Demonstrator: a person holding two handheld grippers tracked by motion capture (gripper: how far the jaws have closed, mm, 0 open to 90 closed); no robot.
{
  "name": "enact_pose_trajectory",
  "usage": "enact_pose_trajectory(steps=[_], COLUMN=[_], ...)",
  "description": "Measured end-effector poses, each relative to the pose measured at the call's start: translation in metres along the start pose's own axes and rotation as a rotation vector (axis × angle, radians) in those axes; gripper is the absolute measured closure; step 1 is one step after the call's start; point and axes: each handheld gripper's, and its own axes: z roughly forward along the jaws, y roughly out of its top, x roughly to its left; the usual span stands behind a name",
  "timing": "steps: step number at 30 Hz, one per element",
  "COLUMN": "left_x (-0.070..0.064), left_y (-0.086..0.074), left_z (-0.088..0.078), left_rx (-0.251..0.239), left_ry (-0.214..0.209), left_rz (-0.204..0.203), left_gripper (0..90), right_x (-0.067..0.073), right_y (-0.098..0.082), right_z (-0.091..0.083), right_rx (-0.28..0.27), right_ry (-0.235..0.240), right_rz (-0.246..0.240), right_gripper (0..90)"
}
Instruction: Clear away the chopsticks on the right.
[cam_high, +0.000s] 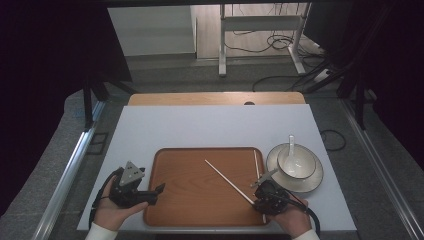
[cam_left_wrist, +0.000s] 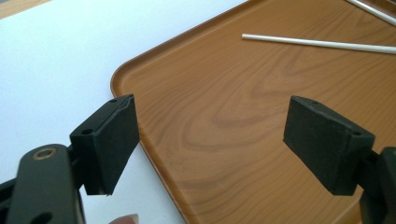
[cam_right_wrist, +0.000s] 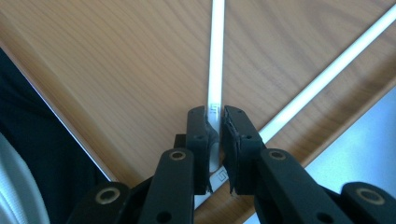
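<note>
Right gripper (cam_right_wrist: 214, 140): black jaws pinch the thick end of one slim white plastic chopstick (cam_right_wrist: 215, 60), which lies diagonally on the brown wood-grain tray (cam_high: 200, 200). The pads sit against its sides, so I read this as a grip, probably low on the stick to keep the tip steady.

Second white chopstick (cam_right_wrist: 327, 74) lies beside it along the tray's right edge; the two meet near the jaws.

Left gripper (cam_left_wrist: 210, 149): jaws wide apart, empty, hovering over the tray's rounded near-left corner, likely waiting.

White ceramic bowl with a spoon (cam_high: 296, 161) stands on a white saucer (cam_high: 312, 181) right of the tray. Tray surface is smooth and glossy; the white table cover (cam_high: 210, 125) is matte.
</note>
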Motion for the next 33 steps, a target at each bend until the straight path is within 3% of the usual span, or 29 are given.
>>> enact_pose_trajectory(steps=[6, 8, 10, 11, 16, 20, 24, 29, 30, 31, 32, 33], left_x=[0.000, 0.000, 0.000, 0.000, 0.001, 0.000, -0.002, -0.003, -0.003, -0.003, -0.003, -0.002], left_y=[0.000, 0.000, -0.001, -0.001, 0.000, -0.001, 0.000, 0.001, 0.000, 0.000, 0.000, 0.000], left_z=[0.000, 0.001, 0.001, 0.002, 0.000, 0.002, 0.004, 0.005, 0.004, 0.004, 0.004, 0.004], left_rx=[0.001, 0.001, 0.003, 0.005, 0.002, 0.006, 0.012, 0.014, 0.014, 0.013, 0.013, 0.013], left_ry=[0.000, 0.000, 0.001, 0.002, 0.004, 0.005, 0.006, 0.007, 0.009, 0.008, 0.008, 0.010], left_rz=[0.000, 0.000, 0.000, 0.001, 0.001, 0.000, 0.010, 0.012, 0.010, 0.009, 0.009, 0.008], left_gripper=[17.9, 17.9, 17.9, 17.9, 17.9, 17.9, 17.9, 17.9, 17.9, 17.9, 17.9, 17.9], right_x=[0.000, 0.001, 0.001, 0.001, 0.001, 0.000, -0.002, -0.004, -0.007, -0.007, -0.009, -0.009], right_y=[0.000, 0.001, 0.001, 0.002, 0.007, 0.016, 0.036, 0.056, 0.064, 0.064, 0.070, 0.073], right_z=[-0.003, -0.008, -0.009, -0.012, -0.015, -0.021, -0.018, -0.005, 0.003, 0.003, 0.008, 0.010], right_rx=[-0.020, -0.056, -0.074, -0.114, -0.184, -0.263, -0.311, -0.296, -0.283, -0.283, -0.277, -0.269], right_ry=[0.000, -0.011, -0.015, -0.021, -0.029, -0.017, 0.017, 0.044, 0.066, 0.066, 0.085, 0.098], right_rz=[-0.012, -0.017, -0.018, -0.018, -0.028, -0.006, 0.004, -0.004, 0.005, 0.005, 0.008, 0.011], right_gripper=[72.7, 62.5, 59.7, 54.8, 48.7, 47.2, 55.2, 67.1, 76.0, 76.0, 85.4, 88.3])
